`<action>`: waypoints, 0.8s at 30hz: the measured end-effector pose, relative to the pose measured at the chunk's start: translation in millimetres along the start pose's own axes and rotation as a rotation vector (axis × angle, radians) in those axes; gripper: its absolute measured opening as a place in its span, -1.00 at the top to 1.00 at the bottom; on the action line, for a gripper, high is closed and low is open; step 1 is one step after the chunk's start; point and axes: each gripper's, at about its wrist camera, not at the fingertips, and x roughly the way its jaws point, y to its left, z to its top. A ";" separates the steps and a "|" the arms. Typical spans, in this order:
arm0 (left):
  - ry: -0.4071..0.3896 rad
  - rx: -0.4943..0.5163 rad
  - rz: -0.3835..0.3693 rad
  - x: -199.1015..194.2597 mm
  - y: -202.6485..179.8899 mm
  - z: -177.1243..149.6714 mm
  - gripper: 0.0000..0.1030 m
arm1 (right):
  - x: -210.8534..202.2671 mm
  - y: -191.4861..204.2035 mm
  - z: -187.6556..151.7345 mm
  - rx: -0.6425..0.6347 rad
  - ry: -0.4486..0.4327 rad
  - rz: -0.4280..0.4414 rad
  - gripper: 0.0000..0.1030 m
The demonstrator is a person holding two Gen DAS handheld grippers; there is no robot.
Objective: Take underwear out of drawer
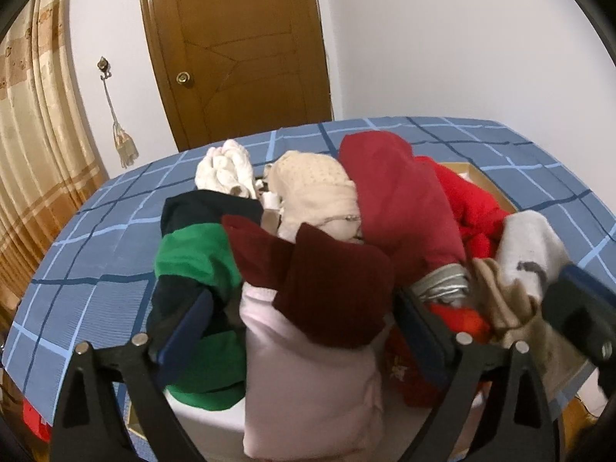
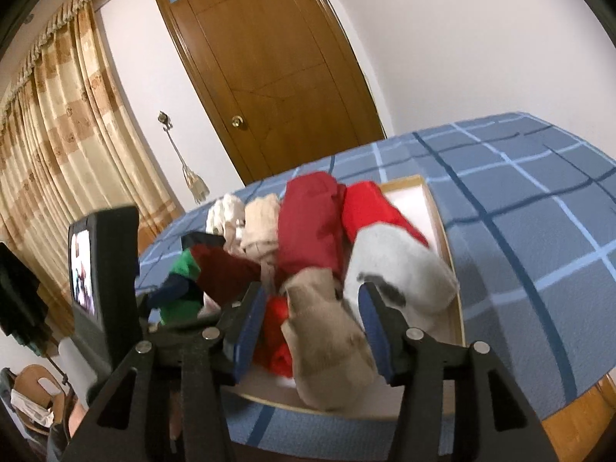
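The drawer (image 2: 442, 208) is lying on the blue checked bedspread (image 2: 539, 231), heaped with rolled garments, and both tools are hovering at its near edge. The left gripper (image 1: 304, 323) is standing spread wide, its pads straddling a dark maroon piece (image 1: 323, 288) draped over a pale pink roll (image 1: 308, 377) whose long axis is running from six toward twelve o'clock; nothing is pressing on them. The right gripper (image 2: 312, 327) is sitting part-open, a beige piece (image 2: 327, 331) lying loose between its pads, a grey-white roll (image 2: 396, 265) at two o'clock. The right view is showing the drawer's bare far corner, which the left view is mostly hiding; only the left view is showing the pink roll.
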 end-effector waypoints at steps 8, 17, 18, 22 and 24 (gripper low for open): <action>-0.033 -0.075 -0.046 -11.1 14.4 -8.0 -0.99 | 9.0 0.5 -6.9 -0.051 -0.060 -0.035 -0.04; -0.073 -0.065 -0.001 -20.6 12.8 -15.7 -0.99 | 10.6 -3.1 -12.5 -0.062 -0.073 -0.053 -0.04; -0.080 -0.067 0.008 -23.2 12.9 -17.2 -0.99 | 10.0 -2.8 -12.7 -0.062 -0.073 -0.051 -0.04; -0.089 -0.084 0.010 -29.6 15.4 -20.0 -0.99 | 2.7 -0.3 -13.8 -0.061 -0.083 -0.051 -0.04; -0.087 -0.094 0.005 -32.2 17.4 -22.1 -0.99 | -0.7 1.0 -14.3 -0.061 -0.084 -0.050 -0.04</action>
